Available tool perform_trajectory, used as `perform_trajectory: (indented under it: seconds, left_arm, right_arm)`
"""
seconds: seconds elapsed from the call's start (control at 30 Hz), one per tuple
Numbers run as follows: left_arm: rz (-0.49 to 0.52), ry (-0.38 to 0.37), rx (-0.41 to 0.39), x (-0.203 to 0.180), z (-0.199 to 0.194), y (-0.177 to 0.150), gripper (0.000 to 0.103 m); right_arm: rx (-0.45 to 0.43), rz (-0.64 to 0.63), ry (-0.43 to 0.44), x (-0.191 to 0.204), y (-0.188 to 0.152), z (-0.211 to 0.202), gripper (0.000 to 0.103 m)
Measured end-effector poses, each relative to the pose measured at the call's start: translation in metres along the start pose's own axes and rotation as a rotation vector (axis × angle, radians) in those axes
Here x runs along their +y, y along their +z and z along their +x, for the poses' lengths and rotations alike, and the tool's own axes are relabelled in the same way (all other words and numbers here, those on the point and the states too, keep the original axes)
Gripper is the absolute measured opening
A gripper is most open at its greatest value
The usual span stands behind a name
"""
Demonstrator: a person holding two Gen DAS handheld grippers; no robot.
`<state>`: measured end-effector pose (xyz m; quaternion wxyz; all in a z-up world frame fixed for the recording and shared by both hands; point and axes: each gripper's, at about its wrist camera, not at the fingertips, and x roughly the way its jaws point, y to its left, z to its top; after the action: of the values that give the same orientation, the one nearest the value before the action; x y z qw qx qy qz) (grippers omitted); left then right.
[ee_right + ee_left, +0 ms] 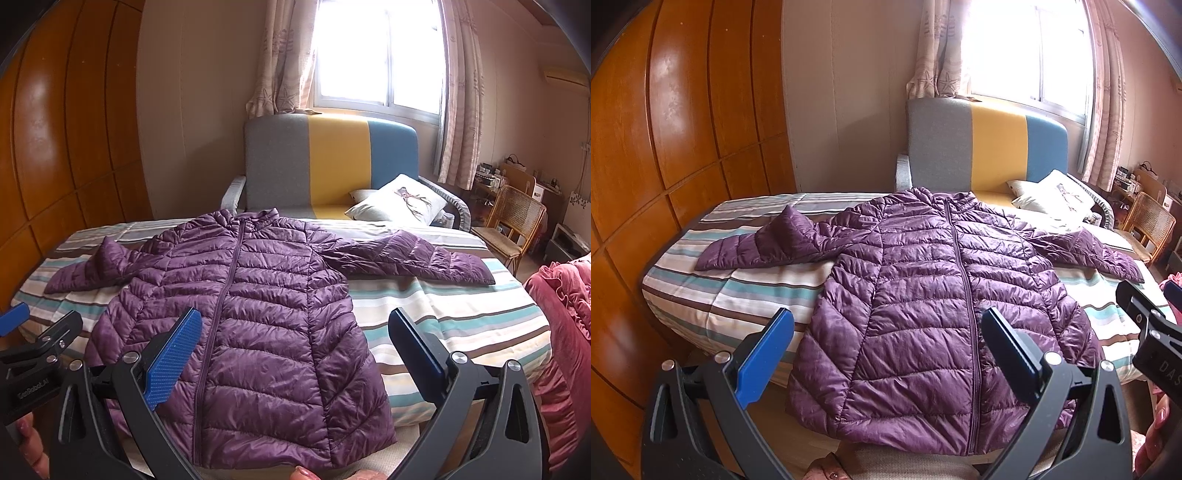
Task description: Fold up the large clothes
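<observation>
A purple quilted puffer jacket [923, 295] lies flat, zipped, front up on a striped bed [738, 288], both sleeves spread out sideways. It also shows in the right wrist view [258, 314]. Its hem hangs over the bed's near edge. My left gripper [886, 325] is open and empty, held above the hem's left half. My right gripper [295, 325] is open and empty, above the hem's right part. The right gripper's body shows at the right edge of the left wrist view [1148, 332], and the left gripper's body at the left edge of the right wrist view [40, 347].
A grey, yellow and blue sofa [332, 162] with a white pillow [402, 199] stands behind the bed under a window. A wooden wardrobe [683, 129] is at the left. A rattan chair [513, 225] and pink bedding [569, 325] are at the right.
</observation>
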<state>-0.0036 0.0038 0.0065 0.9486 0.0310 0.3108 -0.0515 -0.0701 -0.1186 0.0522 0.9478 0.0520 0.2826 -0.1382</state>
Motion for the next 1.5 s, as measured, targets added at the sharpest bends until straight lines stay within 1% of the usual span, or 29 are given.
perform_trajectory:
  seconds: [0.4,1.5]
  left_arm:
    - [-0.002,-0.018,0.013,-0.0015,0.0029,-0.0019,0.101]
    - [-0.001,-0.017,0.014,-0.0019,0.003,-0.0019,0.101]
  right_arm:
    - [0.003,0.002,0.0,-0.0014,-0.0012,0.0014,0.1]
    - [0.02,0.007,-0.002,-0.0012,-0.0032,0.0059,0.1]
